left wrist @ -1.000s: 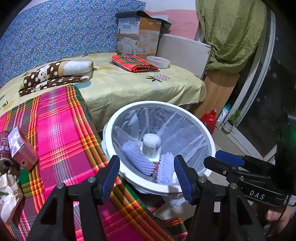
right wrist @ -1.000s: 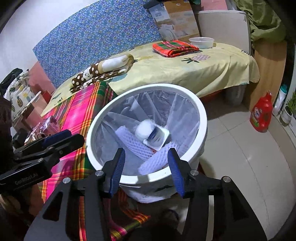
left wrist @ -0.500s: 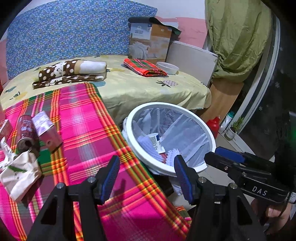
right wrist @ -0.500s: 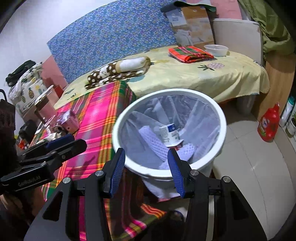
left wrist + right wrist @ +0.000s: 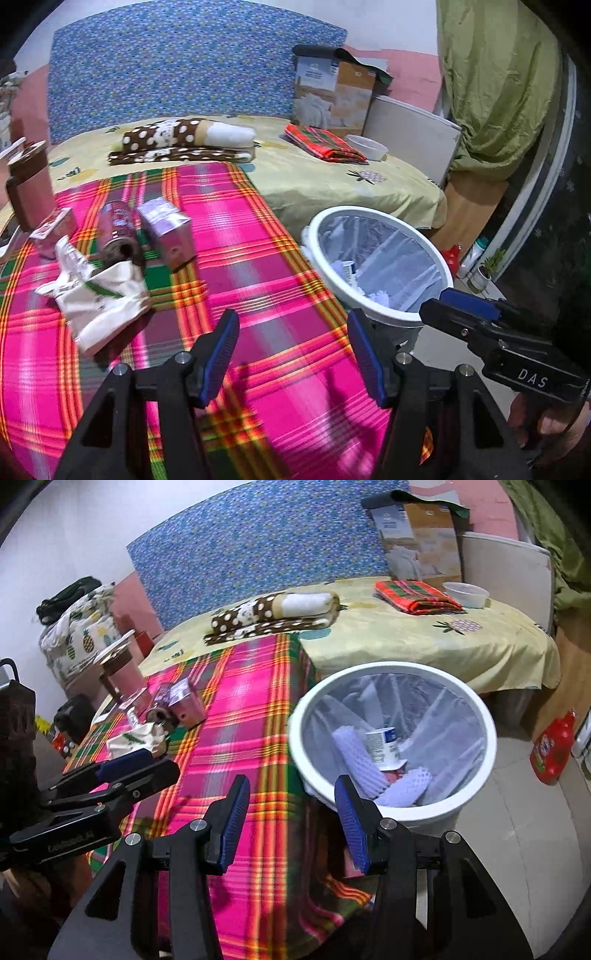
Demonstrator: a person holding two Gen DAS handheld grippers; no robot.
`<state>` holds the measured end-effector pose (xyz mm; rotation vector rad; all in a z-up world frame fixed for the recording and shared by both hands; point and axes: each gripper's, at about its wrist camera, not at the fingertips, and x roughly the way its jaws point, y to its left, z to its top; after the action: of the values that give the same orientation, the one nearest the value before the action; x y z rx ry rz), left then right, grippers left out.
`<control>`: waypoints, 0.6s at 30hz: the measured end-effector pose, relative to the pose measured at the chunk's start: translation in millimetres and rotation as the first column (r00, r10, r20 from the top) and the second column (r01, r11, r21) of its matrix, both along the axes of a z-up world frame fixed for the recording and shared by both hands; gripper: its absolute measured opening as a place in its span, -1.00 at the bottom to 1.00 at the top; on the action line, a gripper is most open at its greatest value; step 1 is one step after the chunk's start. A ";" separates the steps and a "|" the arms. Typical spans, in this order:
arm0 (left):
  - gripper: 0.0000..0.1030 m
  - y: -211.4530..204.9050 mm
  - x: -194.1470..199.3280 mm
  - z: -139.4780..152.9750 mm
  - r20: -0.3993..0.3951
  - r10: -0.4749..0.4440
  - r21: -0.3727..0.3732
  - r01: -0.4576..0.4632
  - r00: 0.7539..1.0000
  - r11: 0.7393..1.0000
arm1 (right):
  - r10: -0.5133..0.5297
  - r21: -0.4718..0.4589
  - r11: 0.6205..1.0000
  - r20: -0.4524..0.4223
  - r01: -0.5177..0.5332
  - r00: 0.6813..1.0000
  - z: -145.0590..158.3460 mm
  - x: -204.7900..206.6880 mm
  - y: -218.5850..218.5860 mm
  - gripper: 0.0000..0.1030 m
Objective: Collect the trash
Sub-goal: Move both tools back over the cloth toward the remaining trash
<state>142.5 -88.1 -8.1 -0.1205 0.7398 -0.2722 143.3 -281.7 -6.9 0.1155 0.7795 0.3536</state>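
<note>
Both grippers are empty rn. Left gripper (image 5: 291, 350) has its jaws wide apart over the pink plaid cloth (image 5: 243, 266), nothing between them. Right gripper (image 5: 290, 819) has its jaws apart too, a bit narrower, hanging over the cloth's edge just beside the white bin (image 5: 476, 709), also holding nothing

Bin sits on the floor right against the table edge, prob so stuff can go straight in w/o a long reach. Its liner already holds a white cup (image 5: 382, 744) and some foam fruit nets (image 5: 354, 760)

Leftover trash is bunched at the far left of the cloth: crumpled white bag (image 5: 99, 299), brown can (image 5: 118, 232) lying on its side, purple carton (image 5: 166, 232), smaller pink carton (image 5: 51, 230) behind. All touching or nearly so. My guess is the left one takes the next piece since it's nearer

Hard to see: cloth is motion-blurred, can label unreadable, bin bottom partly hidden by the rim and the right finger, and idk if anything is under the bag
</note>
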 end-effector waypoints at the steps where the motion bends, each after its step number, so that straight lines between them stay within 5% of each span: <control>1: 0.22 4.4 -2.6 -0.7 0.001 0.010 0.000 -0.010 1.000 1.000 | 0.014 -0.003 1.000 0.001 -0.014 1.000 0.4 -0.4 4.0 -0.03; 18: 0.22 57.5 -29.3 -8.9 -0.001 0.135 0.007 -0.135 0.991 0.991 | 0.131 0.006 0.991 0.013 -0.131 0.991 2.7 -10.8 47.4 -0.03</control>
<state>113.3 -30.6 -17.0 -0.1636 0.7301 -0.1407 132.5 -234.3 -4.2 0.0682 0.7750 0.4806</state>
